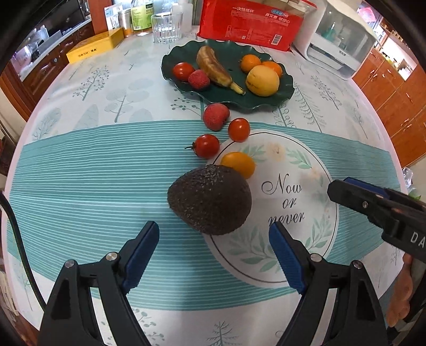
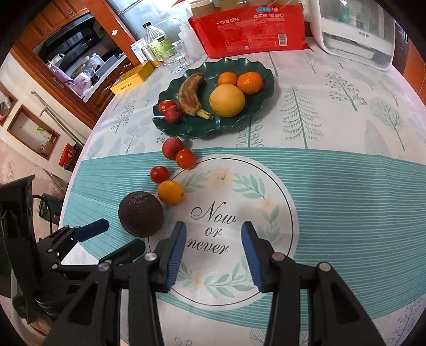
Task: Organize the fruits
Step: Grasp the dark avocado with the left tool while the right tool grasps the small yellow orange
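A dark avocado (image 1: 210,199) lies on the tablecloth just ahead of my open, empty left gripper (image 1: 214,234); it also shows in the right wrist view (image 2: 140,214). Beyond it lie a yellow tomato (image 1: 238,164), two red tomatoes (image 1: 207,145) (image 1: 238,129) and a lychee (image 1: 215,116). A dark green plate (image 1: 186,50) holds a banana (image 1: 213,68), a yellow fruit (image 1: 262,80), two oranges, a tomato and a lychee. My right gripper (image 2: 213,234) is open and empty above the round print, to the right of the avocado.
A red package (image 1: 250,24), a glass (image 1: 166,26), bottles and a yellow box (image 1: 95,48) stand at the table's far edge. A white appliance (image 1: 338,45) stands at the far right. The left gripper shows at the lower left of the right wrist view (image 2: 117,237).
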A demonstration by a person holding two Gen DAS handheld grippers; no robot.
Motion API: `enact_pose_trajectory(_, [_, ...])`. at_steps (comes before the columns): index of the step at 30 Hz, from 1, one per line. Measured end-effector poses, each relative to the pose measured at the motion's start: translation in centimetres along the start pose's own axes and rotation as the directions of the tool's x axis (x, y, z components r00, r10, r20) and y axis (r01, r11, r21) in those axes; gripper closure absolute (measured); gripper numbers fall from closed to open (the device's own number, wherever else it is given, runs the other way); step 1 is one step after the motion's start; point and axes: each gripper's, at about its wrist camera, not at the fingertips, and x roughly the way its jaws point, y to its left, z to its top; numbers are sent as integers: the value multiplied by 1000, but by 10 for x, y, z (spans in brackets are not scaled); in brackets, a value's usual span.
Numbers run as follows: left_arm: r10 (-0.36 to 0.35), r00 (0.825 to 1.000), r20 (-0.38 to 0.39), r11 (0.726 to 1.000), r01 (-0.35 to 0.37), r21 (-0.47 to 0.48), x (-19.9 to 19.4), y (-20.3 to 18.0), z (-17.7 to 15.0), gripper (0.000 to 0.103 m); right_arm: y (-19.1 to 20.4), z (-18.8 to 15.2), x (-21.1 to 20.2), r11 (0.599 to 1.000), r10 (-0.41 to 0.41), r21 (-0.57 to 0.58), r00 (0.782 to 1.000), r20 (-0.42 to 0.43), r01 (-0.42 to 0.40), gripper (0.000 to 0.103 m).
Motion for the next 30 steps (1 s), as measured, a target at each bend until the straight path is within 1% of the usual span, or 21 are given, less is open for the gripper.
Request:
enact_pose_trajectory(4, [-11, 1000, -11, 1000, 11, -23, 8, 0, 7, 19, -3, 2, 2, 1000, -1, 12, 1000, 0, 1, 60])
enact_pose_trajectory(8, [-3, 1000, -24, 999, 2, -39, 18, -2, 15, 19, -6, 7, 4, 1000, 1, 18, 1000, 0, -1, 60])
enact_pose_trajectory(11, [24, 999, -30, 998, -26, -54, 26, -5, 21, 17, -9, 11, 7, 1000, 0, 23, 1000, -3, 1, 59])
enact_pose_trajectory(15, [56, 998, -30, 997, -58, -56, 33, -9, 28, 17, -12, 14, 11, 1000, -3, 25, 1000, -10, 3, 59])
enact_pose_trajectory(22, [72, 996, -46, 994, -75, -80, 46, -7, 36, 17, -14, 14, 23, 1000, -4, 24, 999, -36, 5, 59])
enact_pose_trajectory(23, [71, 996, -47, 993, -75, -87, 48, -4, 36, 21, -14, 15, 24, 1000, -3, 23, 999, -38, 4, 59])
enact_pose_trajectory(24, [67, 997, -49, 993, -71, -92, 49, -2, 36, 30, -14, 15, 25, 1000, -3, 21, 999, -41, 4, 59])
enact_pose_trajectory(25, [55, 997, -57, 993, -60, -98, 51, 2, 36, 33, -13, 15, 27, 1000, -2, 19, 999, -44, 3, 59])
enact_pose_trajectory(27, [16, 998, -55, 993, -22, -115, 52, 8, 36, 36, -11, 16, 30, 1000, -1, 13, 999, -49, 2, 59])
enact_pose_trajectory(30, [7, 999, -51, 993, -13, -114, 51, 14, 34, 36, -5, 17, 37, 1000, 8, -2, 998, -63, -8, 59])
